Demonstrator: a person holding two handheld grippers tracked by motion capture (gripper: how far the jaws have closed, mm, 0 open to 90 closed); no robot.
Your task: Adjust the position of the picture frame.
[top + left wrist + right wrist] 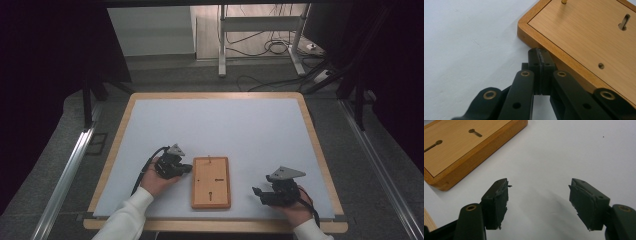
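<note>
A flat wooden board (211, 182) with keyhole slots and a small upright peg lies near the table's front edge. My left gripper (186, 168) sits at the board's left side; in the left gripper view its jaws are pressed together, tips (539, 53) touching the board's rim (554, 51), nothing between them. My right gripper (256, 191) rests to the right of the board, apart from it. In the right gripper view the gripper (539, 195) has its jaws wide apart over bare white surface, the board (461, 145) at upper left.
A white mat (215, 130) covers the wood-edged table (320, 150). Beyond the far edge are a white desk frame (222, 45) and loose cables (270, 47) on the floor. Dark curtains flank both sides.
</note>
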